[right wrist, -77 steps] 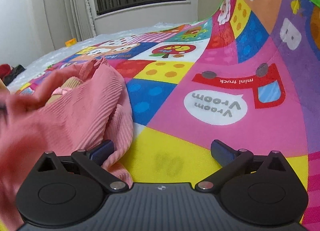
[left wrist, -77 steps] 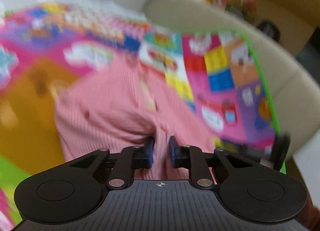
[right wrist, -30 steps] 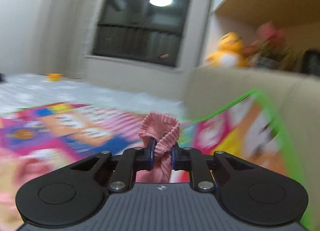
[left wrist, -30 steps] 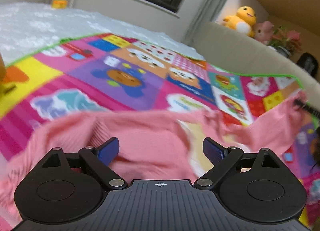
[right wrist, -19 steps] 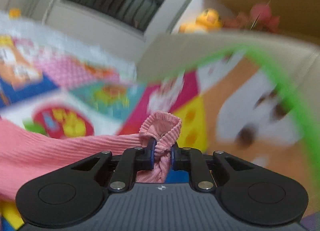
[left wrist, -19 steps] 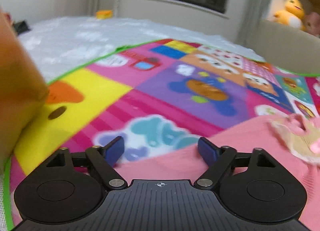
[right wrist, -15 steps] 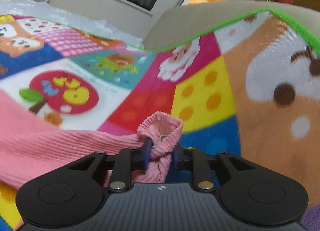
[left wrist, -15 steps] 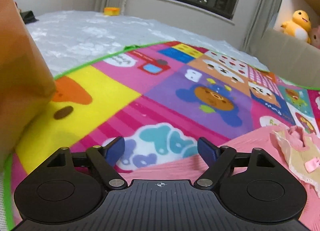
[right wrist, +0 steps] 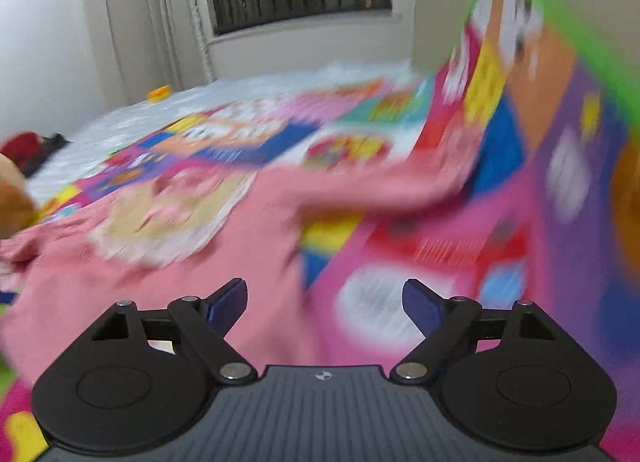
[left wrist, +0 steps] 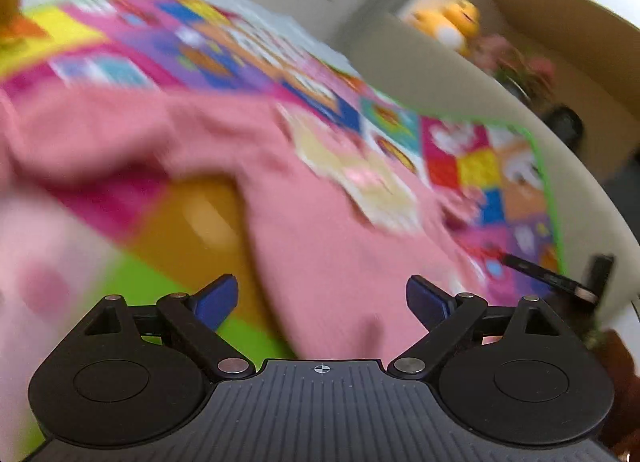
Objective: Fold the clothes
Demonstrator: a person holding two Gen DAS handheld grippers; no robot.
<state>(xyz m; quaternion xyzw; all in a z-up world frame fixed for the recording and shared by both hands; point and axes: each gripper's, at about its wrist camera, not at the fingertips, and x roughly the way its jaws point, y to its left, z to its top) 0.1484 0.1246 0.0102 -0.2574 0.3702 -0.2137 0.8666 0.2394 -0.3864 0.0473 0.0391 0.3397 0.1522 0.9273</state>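
A bright patchwork play mat (right wrist: 500,222) covers the floor of a room with a barred window, its green-edged far side riding up against a beige sofa (left wrist: 460,74). The pink ribbed garment (left wrist: 320,246) lies spread across the middle of the mat, cream front patch up, one sleeve reaching toward the sofa-side edge. Both the left gripper (left wrist: 322,298) and the right gripper (right wrist: 323,298) hang over it with jaws wide apart, holding nothing. Both views are smeared by motion, so a pinch now could miss the hem or catch the mat beneath. A brown box at the mat's left edge and the sofa crowd the sleeves. Plush toys (left wrist: 452,24) sit clear.
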